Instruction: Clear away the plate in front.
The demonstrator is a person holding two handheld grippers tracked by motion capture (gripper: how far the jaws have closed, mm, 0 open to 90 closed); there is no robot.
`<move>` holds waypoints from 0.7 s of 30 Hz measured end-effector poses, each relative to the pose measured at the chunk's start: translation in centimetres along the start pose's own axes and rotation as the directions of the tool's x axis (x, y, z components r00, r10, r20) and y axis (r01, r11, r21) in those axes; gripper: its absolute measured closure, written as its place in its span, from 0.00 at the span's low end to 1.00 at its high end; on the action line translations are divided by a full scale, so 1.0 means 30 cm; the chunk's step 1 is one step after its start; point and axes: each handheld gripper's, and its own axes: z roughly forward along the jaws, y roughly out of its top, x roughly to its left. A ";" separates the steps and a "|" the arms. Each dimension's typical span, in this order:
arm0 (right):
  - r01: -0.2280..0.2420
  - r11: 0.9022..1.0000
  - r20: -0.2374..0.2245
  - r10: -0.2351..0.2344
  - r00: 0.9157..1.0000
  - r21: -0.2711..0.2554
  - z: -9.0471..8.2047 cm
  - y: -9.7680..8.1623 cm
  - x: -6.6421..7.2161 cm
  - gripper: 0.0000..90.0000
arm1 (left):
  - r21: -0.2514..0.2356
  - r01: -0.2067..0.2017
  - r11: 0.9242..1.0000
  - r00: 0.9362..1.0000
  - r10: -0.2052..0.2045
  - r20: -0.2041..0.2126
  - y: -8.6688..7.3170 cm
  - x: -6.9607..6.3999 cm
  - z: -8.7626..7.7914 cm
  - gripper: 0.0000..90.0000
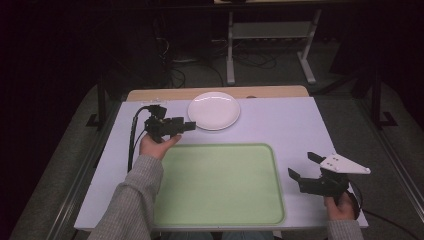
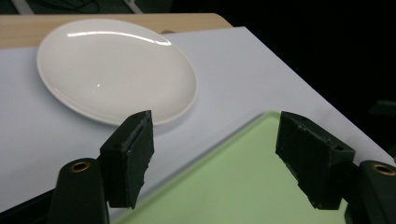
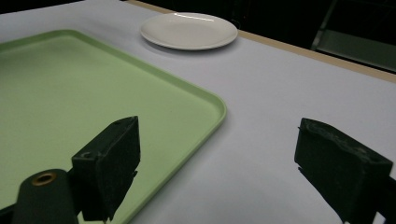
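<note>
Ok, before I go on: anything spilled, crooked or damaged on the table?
Nothing stands out. The white plate lies flat, bare and whole beyond the green tray, which sits square to the table edge with nothing in it. The left gripper and right gripper are both open.

Dim room, lit tabletop, glare streak on plate (image 2: 116, 70) (overhead light, perhaps), near tongs blurred.

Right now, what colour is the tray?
Pale green, plain, no pattern. The tray shows best in the high view, lying empty on the table between the two grippers.
</note>
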 end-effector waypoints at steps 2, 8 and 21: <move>0.003 1.000 0.000 -0.003 1.000 0.001 0.002 0.002 0.002 0.15 | 0.003 0.011 1.000 1.000 -0.011 -0.001 0.021 0.010 0.019 0.31; -0.004 1.000 0.001 0.004 1.000 -0.005 0.007 0.005 -0.003 0.15 | 0.010 0.049 0.999 0.998 -0.048 -0.038 0.052 0.042 0.069 0.31; 0.000 1.000 -0.001 0.000 1.000 -0.001 0.010 0.007 -0.002 0.15 | 0.047 0.360 0.932 0.926 -0.351 -0.141 0.034 0.186 0.209 0.37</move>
